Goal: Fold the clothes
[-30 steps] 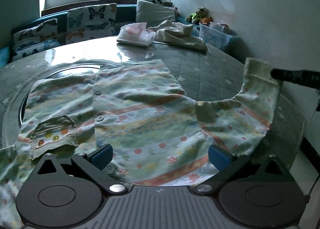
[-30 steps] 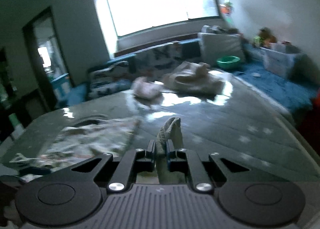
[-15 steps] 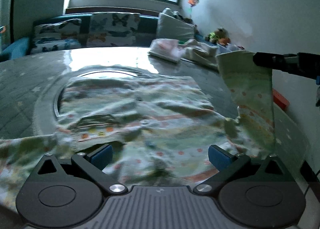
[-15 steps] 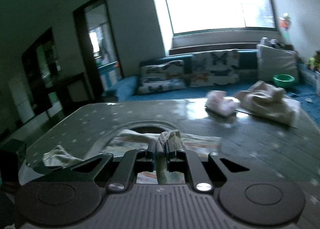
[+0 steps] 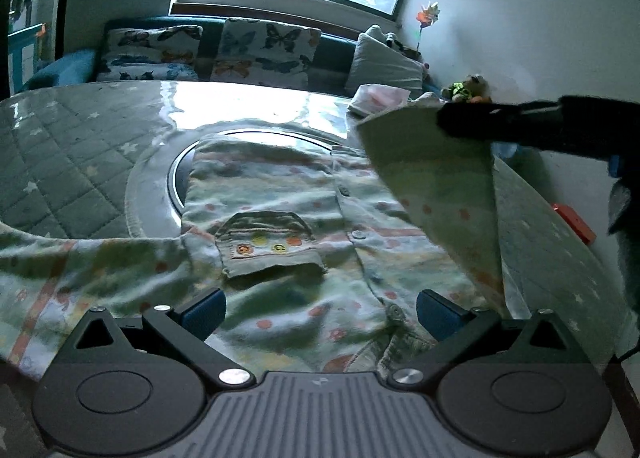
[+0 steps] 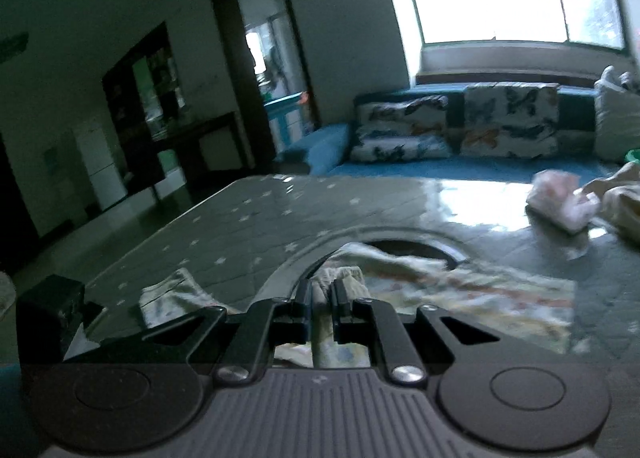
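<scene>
A pale green patterned child's shirt [image 5: 288, 217] with a chest pocket [image 5: 268, 242] lies spread on the quilted table. My left gripper [image 5: 320, 308] is open, hovering just over the shirt's near edge. My right gripper [image 6: 322, 294] is shut on the shirt's right sleeve [image 5: 436, 173] and holds it lifted over the shirt body; it shows as a dark bar [image 5: 520, 125] in the left wrist view. The left sleeve [image 5: 60, 262] lies flat at the near left.
A round glass inset [image 5: 176, 177] lies under the shirt. A pink folded cloth [image 6: 560, 201] and a cream garment [image 6: 624, 201] sit at the table's far right. A sofa with butterfly cushions [image 5: 260, 53] runs behind. An orange object [image 5: 572, 221] lies beyond the right edge.
My right gripper has carried the sleeve leftward and inward over the shirt body, swinging to face left. My left gripper has shifted left along the near edge, staying open.
</scene>
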The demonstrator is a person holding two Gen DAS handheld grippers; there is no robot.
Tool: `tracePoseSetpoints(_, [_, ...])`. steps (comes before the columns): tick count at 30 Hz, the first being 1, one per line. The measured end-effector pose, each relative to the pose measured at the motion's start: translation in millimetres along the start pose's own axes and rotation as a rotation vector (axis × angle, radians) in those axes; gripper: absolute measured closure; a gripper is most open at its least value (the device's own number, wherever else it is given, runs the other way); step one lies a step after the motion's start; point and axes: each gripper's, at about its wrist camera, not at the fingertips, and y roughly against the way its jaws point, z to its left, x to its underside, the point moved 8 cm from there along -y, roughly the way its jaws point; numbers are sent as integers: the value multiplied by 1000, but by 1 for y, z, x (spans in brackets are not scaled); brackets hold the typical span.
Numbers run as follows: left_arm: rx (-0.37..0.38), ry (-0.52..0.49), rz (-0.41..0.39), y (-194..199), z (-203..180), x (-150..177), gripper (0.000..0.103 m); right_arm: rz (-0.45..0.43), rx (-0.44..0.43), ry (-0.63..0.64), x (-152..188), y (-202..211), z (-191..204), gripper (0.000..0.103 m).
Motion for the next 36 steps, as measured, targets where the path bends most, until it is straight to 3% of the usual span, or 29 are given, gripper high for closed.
tracePoseSetpoints(7, [-12, 13, -4, 1, 7, -2, 0, 17, -17, 19, 3, 0, 4, 87])
tracePoseSetpoints(12, [-16, 19, -11, 2, 10, -5, 0, 54, 42, 32, 12, 12, -17, 87])
tracePoseSetpoints(19, [17, 6, -17, -1, 0, -10, 0, 204, 148, 6, 66, 30, -62, 87])
tracePoseSetpoints(27, [59, -40, -4, -10, -23, -12, 0, 294, 232, -84, 113, 40, -105, 86])
tracePoseSetpoints(36, [141, -118, 27, -26, -61, -8, 0, 191, 244, -93, 85, 33, -119, 86])
